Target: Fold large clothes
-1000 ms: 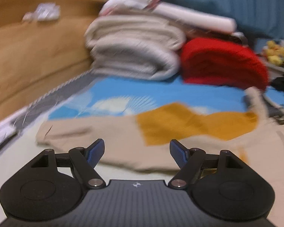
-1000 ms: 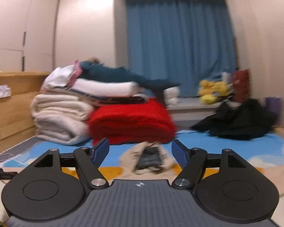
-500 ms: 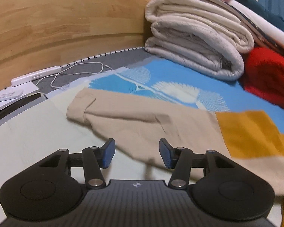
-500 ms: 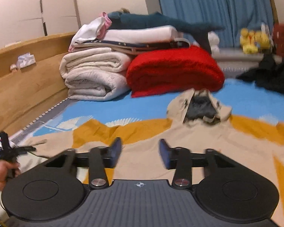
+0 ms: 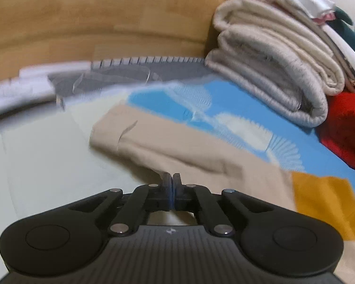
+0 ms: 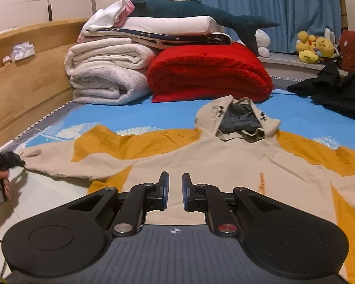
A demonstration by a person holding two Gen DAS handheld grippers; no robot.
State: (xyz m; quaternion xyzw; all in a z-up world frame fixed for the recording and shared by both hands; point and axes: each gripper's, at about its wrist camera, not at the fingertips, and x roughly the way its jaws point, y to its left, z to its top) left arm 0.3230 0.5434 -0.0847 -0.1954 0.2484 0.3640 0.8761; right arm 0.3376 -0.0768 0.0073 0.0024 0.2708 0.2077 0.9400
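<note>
Now your left gripper [image 5: 170, 181] has just pinched shut on the beige sleeve [image 5: 168, 151] of the jacket [image 6: 201, 163] spread flat on the bed. Your right gripper [image 6: 175, 189], closing, is nearly together over the hem, gripping nothing visible. Lifting unevenly could drag it crooked.

The bed [image 6: 153, 113] carries a beige-and-mustard hooded jacket [image 6: 201, 161], folded blankets [image 6: 106, 75] and black clothes [image 6: 338, 92].

Left claw [image 5: 170, 179] pinched shut on sleeve [image 5: 153, 146]; right claw [image 6: 175, 187] narrowed.
</note>
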